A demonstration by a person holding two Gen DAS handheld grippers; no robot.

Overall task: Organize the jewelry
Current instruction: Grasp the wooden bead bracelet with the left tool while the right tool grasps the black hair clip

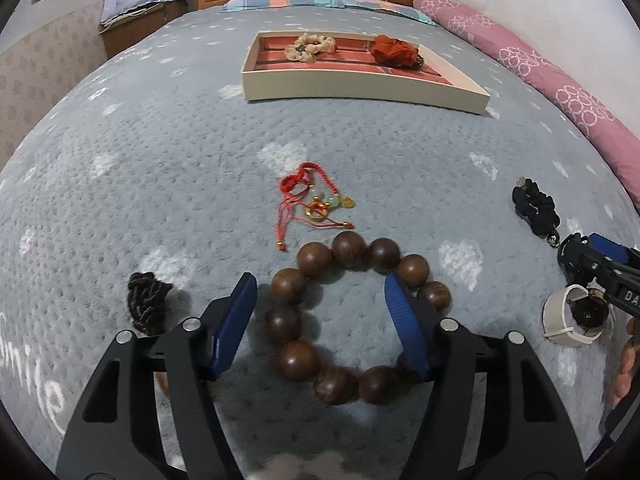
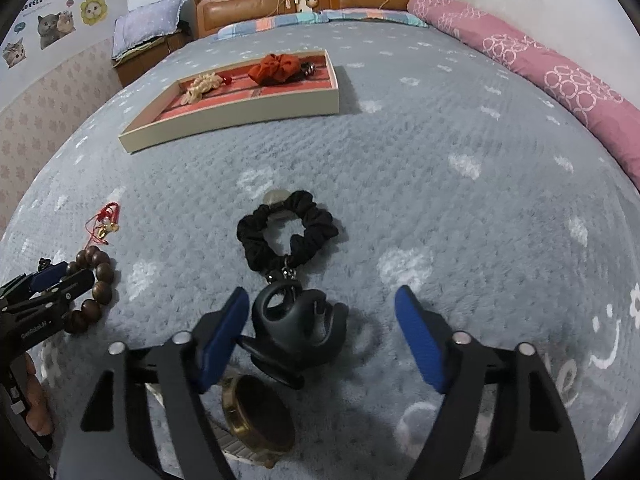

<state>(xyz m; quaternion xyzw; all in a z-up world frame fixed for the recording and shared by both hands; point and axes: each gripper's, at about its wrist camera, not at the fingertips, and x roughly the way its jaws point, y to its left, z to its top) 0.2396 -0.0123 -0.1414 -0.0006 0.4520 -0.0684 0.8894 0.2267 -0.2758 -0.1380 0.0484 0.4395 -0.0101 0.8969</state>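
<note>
While both claws gape, bead bracelet [image 1: 344, 320] sits w/in left claw [image 1: 316, 320], black clip [image 2: 296, 332] w/in right claw [image 2: 324, 336].

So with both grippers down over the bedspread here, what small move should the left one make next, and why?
Probably close the left gripper a little further on the wooden bead bracelet. Its jaws straddle the ring of beads, with the right pad against the beads and the left pad apart from them. The bracelet lies on the blanket, and the tray waits beyond.
</note>
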